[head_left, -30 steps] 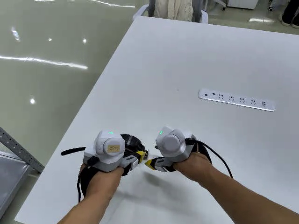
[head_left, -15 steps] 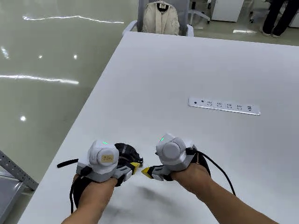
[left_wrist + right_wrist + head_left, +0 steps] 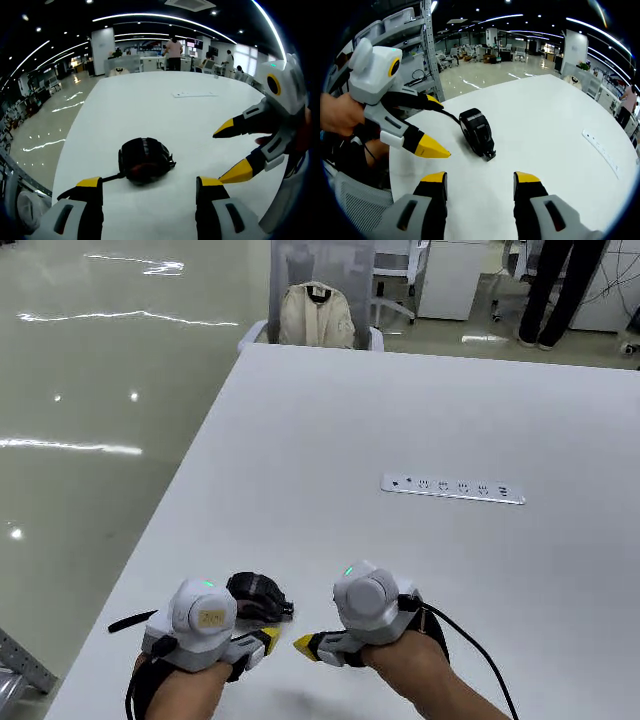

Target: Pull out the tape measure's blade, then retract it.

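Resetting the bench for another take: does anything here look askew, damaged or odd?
Nothing stands out. The tape measure sits fully retracted; the left tongs and right tongs are open, clear of it; the power strip lies flat.

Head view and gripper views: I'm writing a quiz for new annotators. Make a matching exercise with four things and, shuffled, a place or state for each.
Things
1. black round tape measure
2. white flat power strip
3. cream jacket
4. left gripper

Places or states
A. hung on a grey chair beyond the far end of the white table
B. jaws apart, holding nothing
C. on the table near its left edge, blade not pulled out
D. flat on the table, farther off to the right

Pairs: 1-C, 2-D, 3-A, 4-B
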Tool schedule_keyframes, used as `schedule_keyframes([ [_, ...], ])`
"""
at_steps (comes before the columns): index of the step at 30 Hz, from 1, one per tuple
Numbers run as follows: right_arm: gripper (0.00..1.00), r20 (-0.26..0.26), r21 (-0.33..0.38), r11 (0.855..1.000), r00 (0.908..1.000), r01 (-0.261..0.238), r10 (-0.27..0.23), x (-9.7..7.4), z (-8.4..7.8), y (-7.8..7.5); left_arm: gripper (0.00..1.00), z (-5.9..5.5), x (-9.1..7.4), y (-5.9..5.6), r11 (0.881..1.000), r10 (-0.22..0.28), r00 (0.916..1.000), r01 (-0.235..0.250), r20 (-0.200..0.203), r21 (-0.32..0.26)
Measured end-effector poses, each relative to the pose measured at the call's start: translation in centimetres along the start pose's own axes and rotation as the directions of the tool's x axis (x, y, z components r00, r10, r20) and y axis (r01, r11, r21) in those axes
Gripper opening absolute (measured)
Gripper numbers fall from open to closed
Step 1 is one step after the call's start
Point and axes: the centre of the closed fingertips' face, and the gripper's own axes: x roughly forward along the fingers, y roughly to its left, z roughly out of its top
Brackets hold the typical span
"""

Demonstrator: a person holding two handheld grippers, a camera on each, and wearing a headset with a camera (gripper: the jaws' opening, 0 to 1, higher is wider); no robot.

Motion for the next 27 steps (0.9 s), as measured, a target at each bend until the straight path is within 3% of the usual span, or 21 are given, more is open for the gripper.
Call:
schedule_keyframes([
  [9, 0.59, -0.011, 0.052, 0.998, 0.9993, 0.036, -0.035, -1.8, -0.9, 0.6, 0.73, -1.2, -1.5, -0.2, 1.0, -0.02, 0.9996, 0.021, -0.017, 0.01],
  [27, 0.64, 0.01, 0.106, 0.989, 0.9948, 0.1, -0.102, -5.8, -0.9, 2.9, 0.8, -1.8, -5.9, 0.9, 0.999, -0.046, 0.999, 0.046, 0.003, 0.013],
])
